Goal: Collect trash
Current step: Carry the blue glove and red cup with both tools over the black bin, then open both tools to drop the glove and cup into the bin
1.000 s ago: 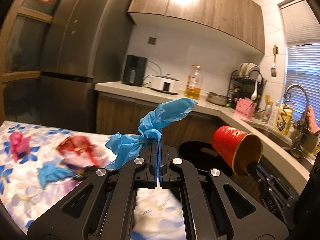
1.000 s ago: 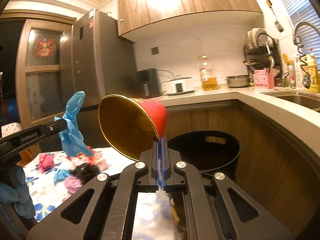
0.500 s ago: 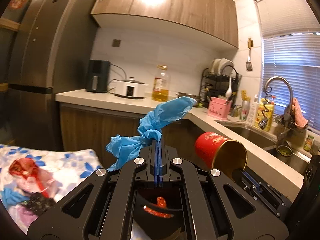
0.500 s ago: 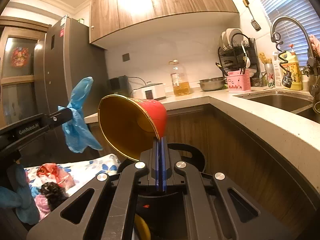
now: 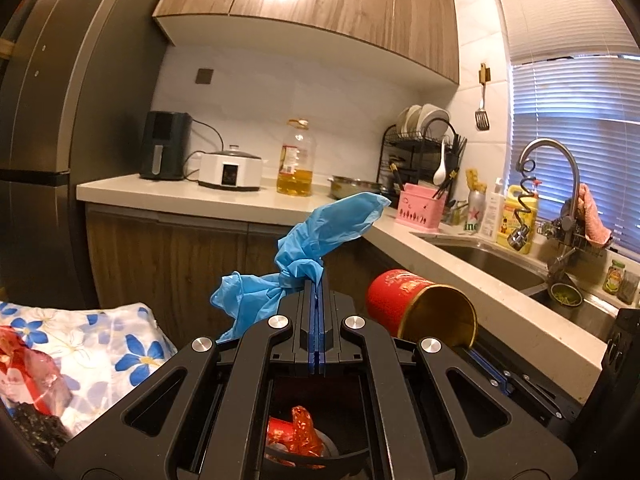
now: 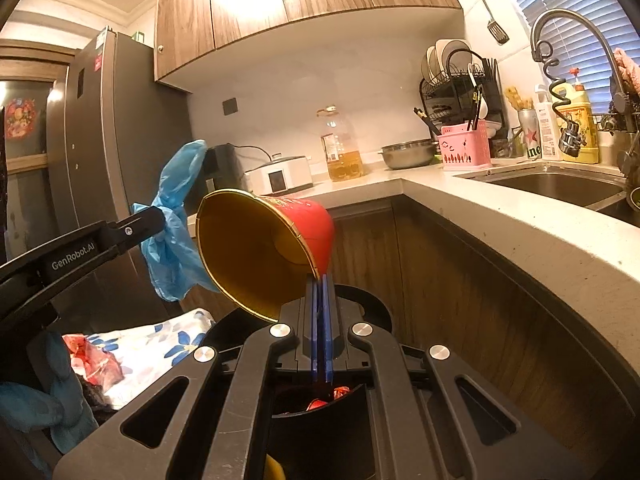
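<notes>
Left gripper [image 5: 316, 280] clamps a crumpled blue plastic glove [image 5: 304, 248]; right gripper [image 6: 320, 280] pinches a red paper cup's [image 6: 272, 248] rim — both above the black bin [image 6: 360, 300] (partly filled). Table [image 5: 100, 344] litter remains.

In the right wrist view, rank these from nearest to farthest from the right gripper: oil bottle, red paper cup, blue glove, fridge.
1. red paper cup: pinched by its rim in the right gripper.
2. blue glove: left of the cup, held by the left gripper.
3. fridge: behind the glove, far left.
4. oil bottle: on the back counter, centre.
</notes>
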Motion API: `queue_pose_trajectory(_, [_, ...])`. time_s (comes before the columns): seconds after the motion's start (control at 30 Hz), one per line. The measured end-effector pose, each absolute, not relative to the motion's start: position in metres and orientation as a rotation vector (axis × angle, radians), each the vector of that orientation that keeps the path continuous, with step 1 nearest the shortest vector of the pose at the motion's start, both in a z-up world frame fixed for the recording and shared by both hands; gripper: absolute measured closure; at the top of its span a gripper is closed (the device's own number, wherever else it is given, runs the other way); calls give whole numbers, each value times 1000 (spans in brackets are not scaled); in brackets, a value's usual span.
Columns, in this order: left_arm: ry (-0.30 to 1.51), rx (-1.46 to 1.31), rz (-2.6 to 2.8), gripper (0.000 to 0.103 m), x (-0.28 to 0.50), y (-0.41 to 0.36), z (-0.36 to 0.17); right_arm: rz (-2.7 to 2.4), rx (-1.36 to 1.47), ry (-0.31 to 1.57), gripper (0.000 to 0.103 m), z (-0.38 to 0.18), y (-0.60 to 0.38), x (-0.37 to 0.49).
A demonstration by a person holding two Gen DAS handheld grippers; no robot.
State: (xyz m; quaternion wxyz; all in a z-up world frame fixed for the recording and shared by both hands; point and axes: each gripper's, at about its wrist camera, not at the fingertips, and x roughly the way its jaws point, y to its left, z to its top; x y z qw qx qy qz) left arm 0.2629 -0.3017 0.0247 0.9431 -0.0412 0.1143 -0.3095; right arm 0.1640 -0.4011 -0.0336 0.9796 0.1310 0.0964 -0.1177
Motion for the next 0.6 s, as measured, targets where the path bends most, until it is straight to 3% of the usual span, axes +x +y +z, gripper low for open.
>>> queue_pose_trajectory(0.6, [294,-50,-648,103,287,-315,1,-246,245,207,100,-43,-405,184])
